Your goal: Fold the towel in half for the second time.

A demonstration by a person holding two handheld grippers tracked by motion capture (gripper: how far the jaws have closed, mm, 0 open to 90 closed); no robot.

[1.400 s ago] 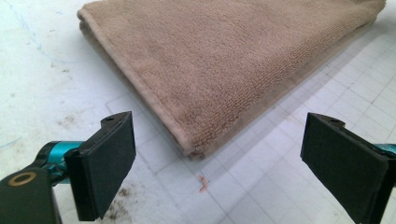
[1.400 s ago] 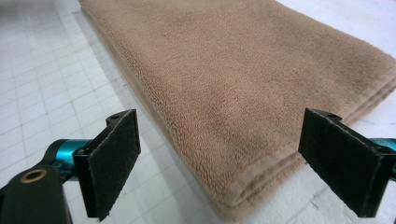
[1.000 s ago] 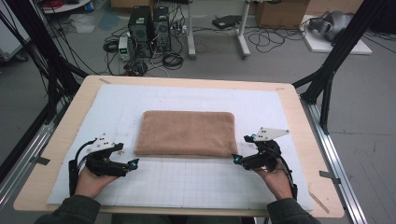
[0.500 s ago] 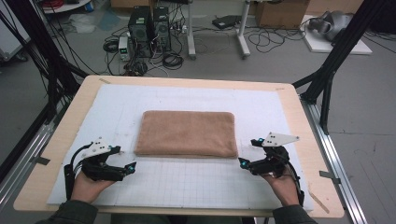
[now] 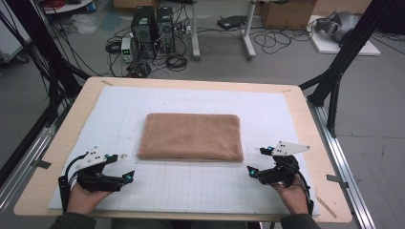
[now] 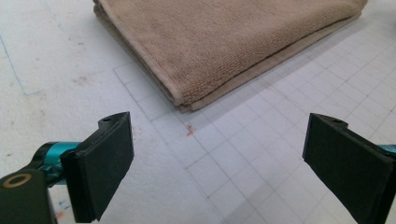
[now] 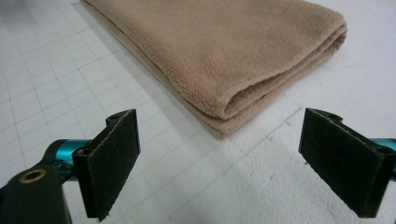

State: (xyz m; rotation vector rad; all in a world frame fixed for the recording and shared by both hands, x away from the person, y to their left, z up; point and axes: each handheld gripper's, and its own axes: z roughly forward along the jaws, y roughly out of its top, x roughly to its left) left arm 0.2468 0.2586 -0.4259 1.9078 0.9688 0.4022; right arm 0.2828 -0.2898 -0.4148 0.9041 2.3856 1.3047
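L gripper (image 5: 125, 177) & R gripper (image 5: 253, 171) low, apart, jaws wide open, hands underneath.

Wooden table (image 5: 57, 143) carries a white gridded mat (image 5: 191, 181) bearing a folded towel (image 5: 191, 136).

Pale wooden surface (image 5: 43, 157) in the foreground, topped with a white gridded mat (image 5: 200, 191). Framed left and right by black metal struts (image 5: 344, 62) and silver rails (image 5: 341, 157) along both sides. Beyond it, grey floor (image 5: 286, 67), evenly lit, no hard shadows. Two black computer towers (image 5: 153, 26) standing side by side at the back, just beside a small white box (image 5: 126, 47), with a tangle of black cables (image 5: 176, 59) spread around them. White table legs (image 5: 246, 33) farther right. Cardboard box (image 5: 286, 12) against the far edge, a white board (image 5: 344, 43) lying on the floor near the right strut.
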